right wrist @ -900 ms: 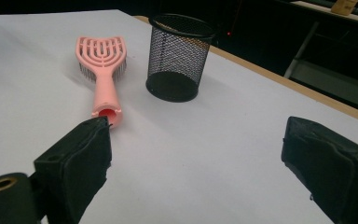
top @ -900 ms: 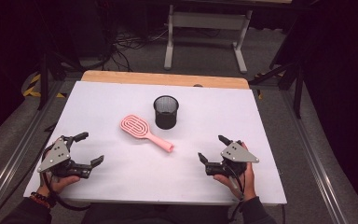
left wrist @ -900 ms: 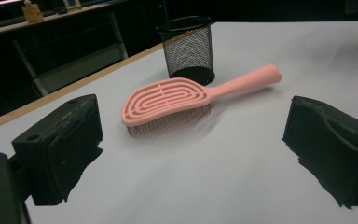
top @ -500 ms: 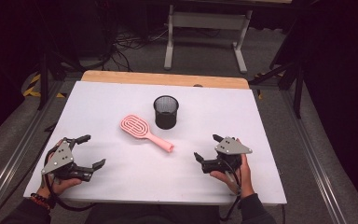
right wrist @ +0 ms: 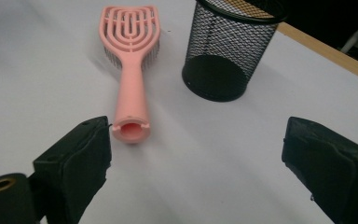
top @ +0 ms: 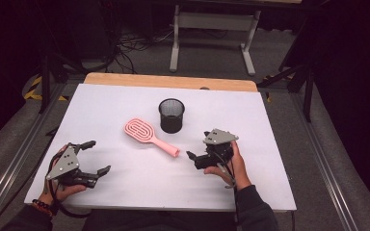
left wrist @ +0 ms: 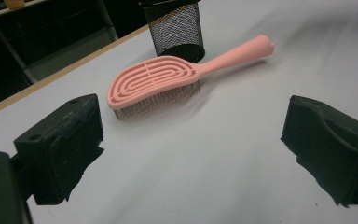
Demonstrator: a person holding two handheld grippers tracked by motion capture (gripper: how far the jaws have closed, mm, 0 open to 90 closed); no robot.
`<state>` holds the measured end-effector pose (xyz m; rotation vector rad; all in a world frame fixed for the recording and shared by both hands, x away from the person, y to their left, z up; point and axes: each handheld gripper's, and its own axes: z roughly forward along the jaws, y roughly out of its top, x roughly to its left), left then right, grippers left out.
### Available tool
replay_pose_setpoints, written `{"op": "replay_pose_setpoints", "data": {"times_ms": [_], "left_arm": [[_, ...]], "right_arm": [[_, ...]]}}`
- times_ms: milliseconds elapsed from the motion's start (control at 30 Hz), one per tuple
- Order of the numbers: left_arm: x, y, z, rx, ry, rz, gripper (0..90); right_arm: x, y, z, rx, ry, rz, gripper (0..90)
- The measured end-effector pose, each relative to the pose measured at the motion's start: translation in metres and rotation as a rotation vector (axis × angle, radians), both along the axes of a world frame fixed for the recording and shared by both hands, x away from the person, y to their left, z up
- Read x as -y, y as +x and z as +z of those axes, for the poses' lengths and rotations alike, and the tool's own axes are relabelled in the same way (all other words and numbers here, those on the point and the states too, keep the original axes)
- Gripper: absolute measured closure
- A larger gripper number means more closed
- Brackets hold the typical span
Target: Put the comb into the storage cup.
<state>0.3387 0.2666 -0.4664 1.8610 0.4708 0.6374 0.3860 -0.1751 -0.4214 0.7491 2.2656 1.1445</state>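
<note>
**A:** Right gripper [top: 196,155] sits just off the handle end of the pink hairbrush [top: 149,135], fingers [right wrist: 72,161] spread wide with nothing between them. In the right gripper view the hollow butt of the handle lies just beside the left-hand finger — not yet between the two.

**B:** And the brush itself?

**A:** Flat on the white counter [top: 270,125], bristles down, head just beside the black mesh pen cup [top: 171,115] and handle slanting away from the cup toward the right gripper. It isn't touching the cup, going by the high view.

**B:** So the step in hand looks like a grab on that handle.

**A:** That's my read. To do it well I'd slide the gripper sideways until the handle runs down the middle of the gap, then drop low so the fingers meet the handle's sides rather than skating over its rounded top. Take it a little up from the butt — a pinch at the very tip could let the heavy head swing down.

**B:** Left gripper [top: 95,157]?

**A:** Well off from the cup at the near-left part of the counter, fingers [left wrist: 60,142] also spread and holding nothing, aimed at the brush head. Best kept clear, I'd say.
</note>
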Motion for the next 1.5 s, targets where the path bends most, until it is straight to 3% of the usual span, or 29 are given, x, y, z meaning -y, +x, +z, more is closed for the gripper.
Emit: {"op": "replay_pose_setpoints", "data": {"times_ms": [433,467,667,733,933,1000,1200,1500], "left_arm": [[0.001,0.0,-0.002,-0.009,0.01,-0.007,6.1],[0.001,0.001,-0.002,-0.008,0.011,-0.009,6.1],[0.001,0.001,-0.002,-0.01,0.013,-0.014,6.1],[0.001,0.001,-0.002,-0.015,0.012,-0.017,6.1],[0.002,0.001,-0.002,-0.018,0.008,-0.024,6.1],[0.002,0.001,-0.003,-0.02,0.008,-0.026,6.1],[-0.001,0.002,-0.003,-0.027,0.001,-0.021,5.6],[-0.005,0.004,-0.003,-0.045,-0.025,-0.027,5.7]], "right_arm": [[-0.046,0.019,0.001,-0.071,-0.071,0.084,9.0],[-0.055,0.022,0.001,-0.082,-0.103,0.093,9.1],[-0.077,0.03,0.001,-0.132,-0.163,0.142,12.4],[-0.092,0.034,-0.001,-0.154,-0.208,0.163,15.3],[-0.114,0.043,-0.003,-0.174,-0.268,0.179,19.1],[-0.123,0.051,-0.005,-0.194,-0.303,0.17,24.3],[-0.136,0.066,-0.009,-0.226,-0.339,0.176,34.5],[-0.148,0.084,-0.019,-0.298,-0.35,0.188,51.7]]}}
